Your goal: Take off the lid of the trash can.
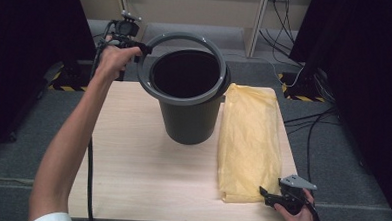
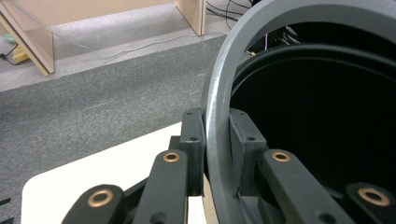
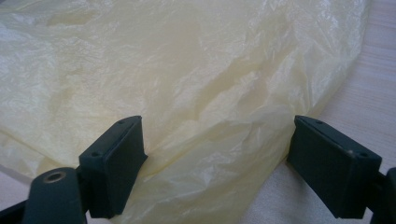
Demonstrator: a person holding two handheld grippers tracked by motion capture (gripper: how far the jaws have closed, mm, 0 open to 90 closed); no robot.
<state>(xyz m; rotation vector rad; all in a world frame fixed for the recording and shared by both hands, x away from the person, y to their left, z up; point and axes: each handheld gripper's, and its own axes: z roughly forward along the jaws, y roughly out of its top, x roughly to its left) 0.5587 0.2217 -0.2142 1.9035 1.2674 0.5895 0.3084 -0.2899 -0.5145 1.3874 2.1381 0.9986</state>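
Note:
A dark grey bin [image 1: 188, 122] stands upright at the back middle of the wooden table [image 1: 131, 163]. Above its mouth a grey ring [image 1: 207, 42] sits tilted, its left side raised. My left gripper [image 1: 142, 50] is shut on that left side. In the left gripper view the pads [image 2: 194, 140] pinch the ring's band [image 2: 219, 93], with the bin's dark inside [image 2: 327, 130] behind it. A folded yellow plastic bag [image 1: 248, 138] lies flat to the right of the bin. My right gripper [image 1: 266, 194] is open at the bag's near right corner. The bag's edge [image 3: 187, 70] lies between its wide jaws.
Black curtains hang on both sides of the table. Cables [image 1: 308, 125] run over the grey carpet at the right, and pale wooden furniture legs [image 1: 258, 23] stand at the back. The left gripper's cable [image 1: 88, 176] trails down along the table's left part.

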